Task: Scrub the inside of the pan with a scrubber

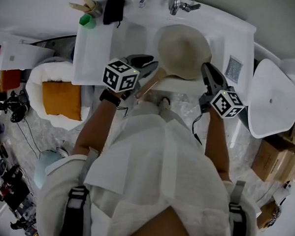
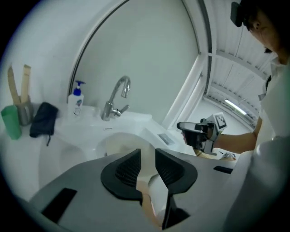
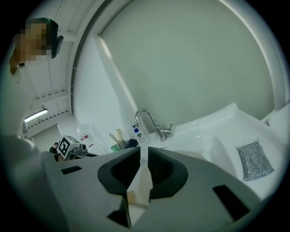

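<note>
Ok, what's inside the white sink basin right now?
A round cream pan with a wooden handle, below the chrome tap. The silver mesh scrubber lies outside, on the right ledge. The floor of the basin under the pan is covered.

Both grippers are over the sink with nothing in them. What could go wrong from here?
1. The silver mesh scrubber lies on the right ledge of the white sink. The jaws of the right gripper stand barely apart, likely too narrow to take it without reopening.
2. The round cream pan sits loose in the basin. The left gripper hovers near its wooden handle without clamping it, so scrubbing may spin the pan.
</note>
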The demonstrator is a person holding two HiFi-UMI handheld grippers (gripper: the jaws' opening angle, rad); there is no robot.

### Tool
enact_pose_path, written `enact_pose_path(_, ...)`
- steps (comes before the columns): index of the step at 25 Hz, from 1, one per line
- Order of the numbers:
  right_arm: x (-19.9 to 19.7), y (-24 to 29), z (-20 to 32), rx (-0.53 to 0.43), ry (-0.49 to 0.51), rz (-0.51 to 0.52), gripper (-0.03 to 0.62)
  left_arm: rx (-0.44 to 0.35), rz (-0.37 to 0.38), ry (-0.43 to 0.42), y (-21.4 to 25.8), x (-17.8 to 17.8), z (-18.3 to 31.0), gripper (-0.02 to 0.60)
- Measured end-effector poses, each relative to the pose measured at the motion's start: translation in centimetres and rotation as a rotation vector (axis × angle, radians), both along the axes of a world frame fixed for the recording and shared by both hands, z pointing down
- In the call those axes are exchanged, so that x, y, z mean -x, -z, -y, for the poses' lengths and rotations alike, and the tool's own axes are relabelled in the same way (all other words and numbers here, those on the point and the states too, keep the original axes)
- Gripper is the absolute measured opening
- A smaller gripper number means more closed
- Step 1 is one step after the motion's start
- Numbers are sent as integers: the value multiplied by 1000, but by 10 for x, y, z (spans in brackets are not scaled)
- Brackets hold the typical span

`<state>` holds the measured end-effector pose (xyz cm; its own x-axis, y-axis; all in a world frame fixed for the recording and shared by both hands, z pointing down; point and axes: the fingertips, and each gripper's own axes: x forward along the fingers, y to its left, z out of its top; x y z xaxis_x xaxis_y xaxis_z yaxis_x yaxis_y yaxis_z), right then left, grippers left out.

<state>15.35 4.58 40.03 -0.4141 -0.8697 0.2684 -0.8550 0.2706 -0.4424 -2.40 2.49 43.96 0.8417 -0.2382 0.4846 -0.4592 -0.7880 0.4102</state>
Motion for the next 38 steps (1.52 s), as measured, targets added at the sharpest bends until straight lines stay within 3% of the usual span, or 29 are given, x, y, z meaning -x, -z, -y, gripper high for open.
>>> enact_pose_path(3, -5, 4, 8, -39, -35, -45, 17, -96, 16, 83, 10, 11, 23, 46)
enact_pose_path(6, -5, 0, 15, -40, -36, -86, 8, -133, 28, 115, 13, 20, 36, 20)
enact_pose_path(12, -5, -7, 39, -34, -21, -123, 8, -156, 27, 176, 15, 37, 55, 15)
enact_pose_path(18, -10, -10, 96, -45, -32, -175, 8, -172, 32, 218, 12, 44, 81, 15)
enact_pose_path(27, -30, -22, 208, 5, -87, -247, 8, -199, 40, 260, 13, 47, 120, 15)
enact_pose_path(38, -56, -63, 279, 126, -155, -325, 8, -184, 62, 262, 1, 46, 149, 15)
